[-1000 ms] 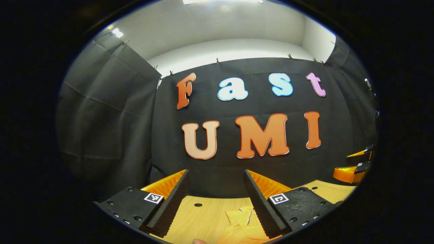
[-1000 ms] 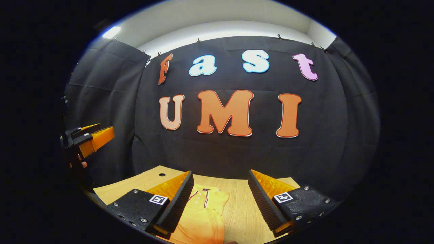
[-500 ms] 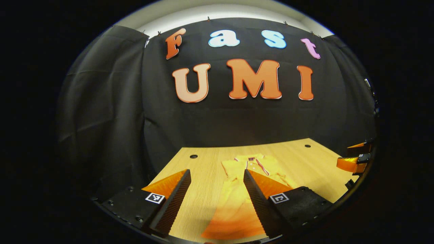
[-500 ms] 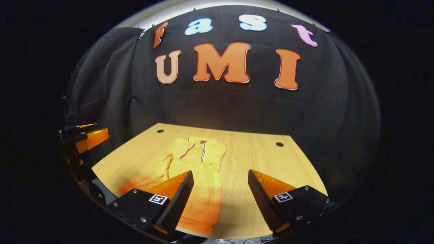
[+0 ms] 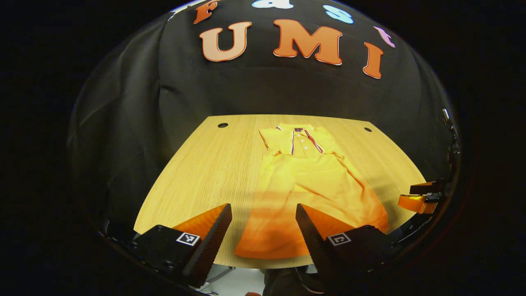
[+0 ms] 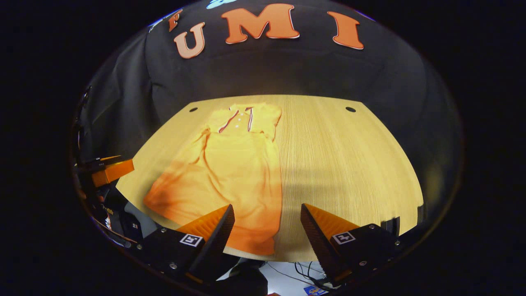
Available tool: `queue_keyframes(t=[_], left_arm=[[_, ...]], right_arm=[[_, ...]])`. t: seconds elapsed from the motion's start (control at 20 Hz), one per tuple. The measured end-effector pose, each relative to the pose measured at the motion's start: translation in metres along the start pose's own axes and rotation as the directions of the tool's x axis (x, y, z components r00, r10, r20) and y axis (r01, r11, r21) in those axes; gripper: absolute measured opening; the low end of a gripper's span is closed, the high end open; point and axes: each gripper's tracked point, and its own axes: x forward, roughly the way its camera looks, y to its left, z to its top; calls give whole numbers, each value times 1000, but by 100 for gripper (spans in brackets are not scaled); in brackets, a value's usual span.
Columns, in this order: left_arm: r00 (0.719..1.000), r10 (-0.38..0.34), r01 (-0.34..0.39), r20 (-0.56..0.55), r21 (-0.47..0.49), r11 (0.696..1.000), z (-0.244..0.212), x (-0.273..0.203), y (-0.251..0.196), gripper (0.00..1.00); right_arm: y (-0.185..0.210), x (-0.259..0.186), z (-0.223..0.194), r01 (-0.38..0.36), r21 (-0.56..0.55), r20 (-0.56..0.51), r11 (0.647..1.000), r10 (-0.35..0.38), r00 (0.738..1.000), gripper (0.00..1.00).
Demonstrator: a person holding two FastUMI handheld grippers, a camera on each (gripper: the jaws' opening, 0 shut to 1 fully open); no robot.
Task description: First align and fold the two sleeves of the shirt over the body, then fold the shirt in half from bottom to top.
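A yellow-orange polo shirt (image 5: 304, 185) lies flat on the wooden table (image 5: 201, 168), collar at the far end and hem at the near edge. In the right gripper view the shirt (image 6: 230, 164) covers the table's (image 6: 353, 164) left half, with a sleeve lying along its left side. My left gripper (image 5: 263, 207) hovers open over the near edge, its right finger above the hem. Near the hem's right corner my right gripper (image 6: 267, 207) hangs open, holding nothing. The right gripper (image 5: 419, 198) shows at the left gripper view's right edge; the left gripper (image 6: 109, 170) shows at the right gripper view's left edge.
Two small round holes (image 5: 222, 125) (image 5: 365, 129) mark the table's far corners. Black cloth walls close the back and sides. Below the near table edge I see pale floor with cables (image 6: 287, 271). The table's right half is bare wood.
Both views have tipped down from the back wall to the table, so the whole shirt shows now. Both grippers have stayed open.
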Motion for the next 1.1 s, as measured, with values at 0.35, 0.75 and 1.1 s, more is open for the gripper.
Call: queue_keyframes(t=[0.35, 0.75, 1.1], left_arm=[[979, -1, -2, -202, -19, 1000, -42, 24, 1, 97], [943, -4, 2, -331, -7, 1000, -99, 45, 8, 98], [926, -14, 4, -377, -28, 1000, -110, 62, 6, 98]], right_arm=[[13, 17, -42, -1, 38, -178, 999, 8, 984, 99], [22, 30, -77, -3, 13, -291, 1000, 7, 957, 96], [24, 34, -80, 28, -92, -342, 995, -59, 938, 78]])
